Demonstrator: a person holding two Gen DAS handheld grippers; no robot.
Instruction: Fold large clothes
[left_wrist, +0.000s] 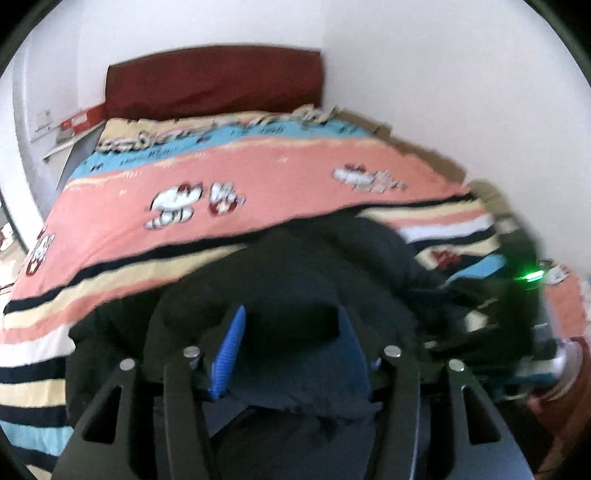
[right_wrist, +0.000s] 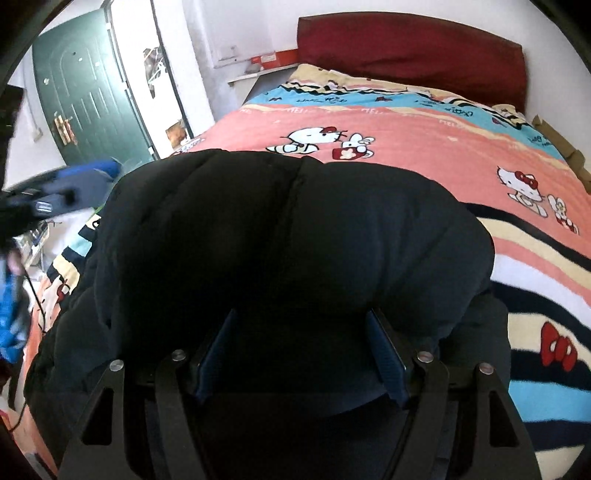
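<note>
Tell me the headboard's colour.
Dark red headboard; clearest in the right wrist view.

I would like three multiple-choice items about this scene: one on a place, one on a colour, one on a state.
1. Where does the puffy black jacket lie?
A. on the striped cartoon-cat bedspread
B. on a chair
C. on the floor

2. What colour is the padded headboard?
A. green
B. dark red
C. white

3. How does the right claw stand?
A. folded away
B. holding a cup
C. fingers apart, jacket between them

Key: 1 A, bedspread surrounds the jacket; 2 B, dark red against the wall; 3 C, blue pads are wide apart.
</note>
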